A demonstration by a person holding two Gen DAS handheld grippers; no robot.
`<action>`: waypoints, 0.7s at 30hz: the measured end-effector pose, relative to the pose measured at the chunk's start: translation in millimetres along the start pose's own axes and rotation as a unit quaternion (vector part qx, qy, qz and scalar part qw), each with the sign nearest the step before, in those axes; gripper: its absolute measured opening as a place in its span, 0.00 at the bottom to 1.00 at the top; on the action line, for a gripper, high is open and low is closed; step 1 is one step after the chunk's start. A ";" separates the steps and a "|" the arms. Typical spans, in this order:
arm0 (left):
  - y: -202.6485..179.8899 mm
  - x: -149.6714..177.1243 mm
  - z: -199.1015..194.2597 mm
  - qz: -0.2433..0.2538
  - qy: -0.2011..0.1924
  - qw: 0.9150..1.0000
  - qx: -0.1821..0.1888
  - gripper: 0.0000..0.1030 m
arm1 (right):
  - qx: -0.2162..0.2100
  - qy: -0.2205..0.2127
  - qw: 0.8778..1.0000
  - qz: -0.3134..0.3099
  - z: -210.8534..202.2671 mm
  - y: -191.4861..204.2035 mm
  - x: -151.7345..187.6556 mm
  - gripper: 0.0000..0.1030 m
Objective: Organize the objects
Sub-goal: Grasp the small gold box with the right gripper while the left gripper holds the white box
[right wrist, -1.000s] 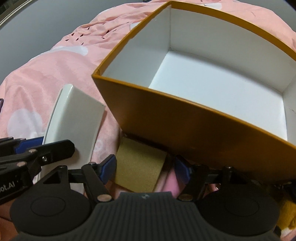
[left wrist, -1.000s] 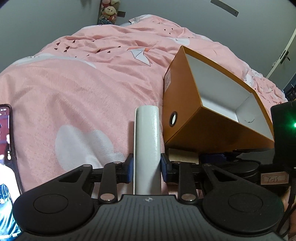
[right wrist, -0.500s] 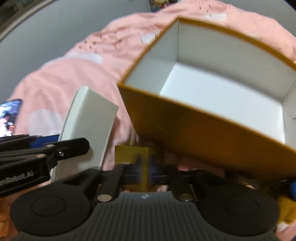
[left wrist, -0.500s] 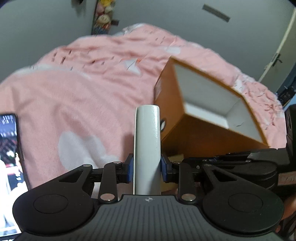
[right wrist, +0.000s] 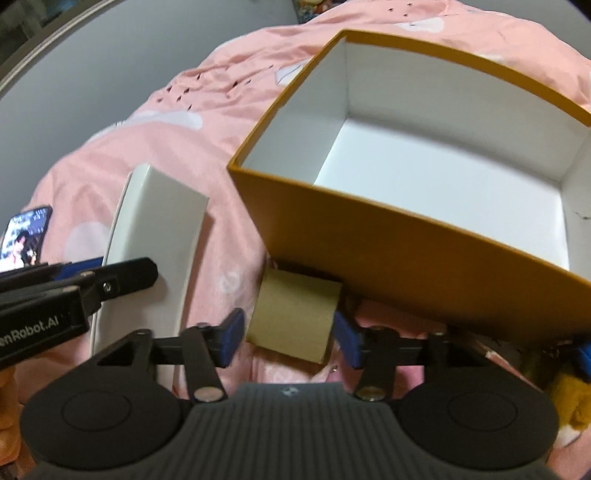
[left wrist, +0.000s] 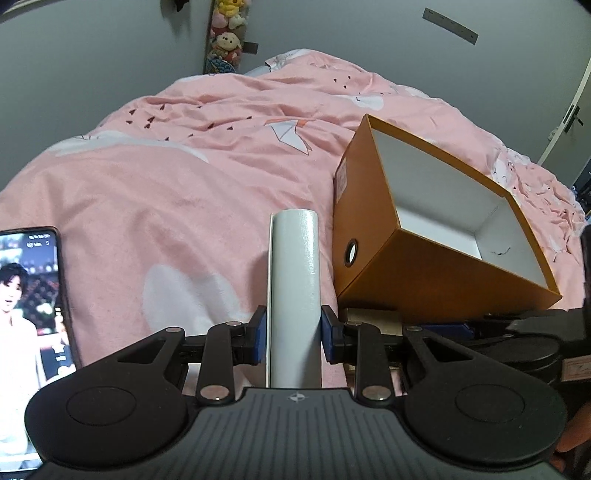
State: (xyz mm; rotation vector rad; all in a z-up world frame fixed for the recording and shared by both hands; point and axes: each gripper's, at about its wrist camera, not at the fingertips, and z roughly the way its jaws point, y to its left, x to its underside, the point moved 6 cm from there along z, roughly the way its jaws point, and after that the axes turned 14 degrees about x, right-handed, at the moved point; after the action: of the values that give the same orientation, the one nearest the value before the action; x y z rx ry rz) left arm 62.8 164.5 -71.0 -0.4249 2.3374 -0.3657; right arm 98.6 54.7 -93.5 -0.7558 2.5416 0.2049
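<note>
My left gripper (left wrist: 292,334) is shut on a flat white box (left wrist: 293,280), held edge-up above the pink bedspread; the box also shows in the right wrist view (right wrist: 155,229). My right gripper (right wrist: 290,338) is shut on a small tan cardboard box (right wrist: 293,319), lifted just off the bed below the near wall of the orange box. The orange box (right wrist: 388,236) with a white inside stands open and empty; in the left wrist view it (left wrist: 399,258) sits to the right of the white box.
A phone (left wrist: 29,295) with a lit screen lies on the bed at the left, also in the right wrist view (right wrist: 26,232). The pink bedspread (left wrist: 184,184) covers the bed. Plush toys (left wrist: 225,33) hang on the far wall. A yellow plush thing (right wrist: 569,402) lies at the lower right.
My right gripper has shut on the tan box and lifted it. Both grippers have risen and drawn back from the orange box. The left keeps hold of the white box.
</note>
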 end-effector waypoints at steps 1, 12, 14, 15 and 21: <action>0.4 1.0 1.6 -0.001 0.001 1.000 0.002 0.32 | 0.006 0.001 1.000 -0.009 4.0 2.9 -0.6 0.66; 8.8 3.5 18.5 -0.018 0.014 1.000 0.017 0.32 | 0.022 0.045 0.999 0.002 45.2 3.2 -6.4 0.66; 8.6 3.9 18.5 -0.017 0.014 1.000 0.017 0.32 | 0.017 0.043 0.999 0.009 42.3 0.7 -7.7 0.65; 8.4 3.7 18.2 -0.017 0.014 1.000 0.017 0.32 | 0.014 0.042 0.999 0.011 40.5 1.5 -9.0 0.65; -11.0 -0.5 -5.3 0.002 -0.011 1.000 0.013 0.32 | -0.013 0.001 1.000 0.006 -9.2 -6.5 -6.3 0.65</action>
State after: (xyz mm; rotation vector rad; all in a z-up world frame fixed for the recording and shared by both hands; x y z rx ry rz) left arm 61.5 155.4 -62.8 -0.4094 2.3085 -0.3875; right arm 103.0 49.8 -82.4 -0.7513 2.5513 0.2422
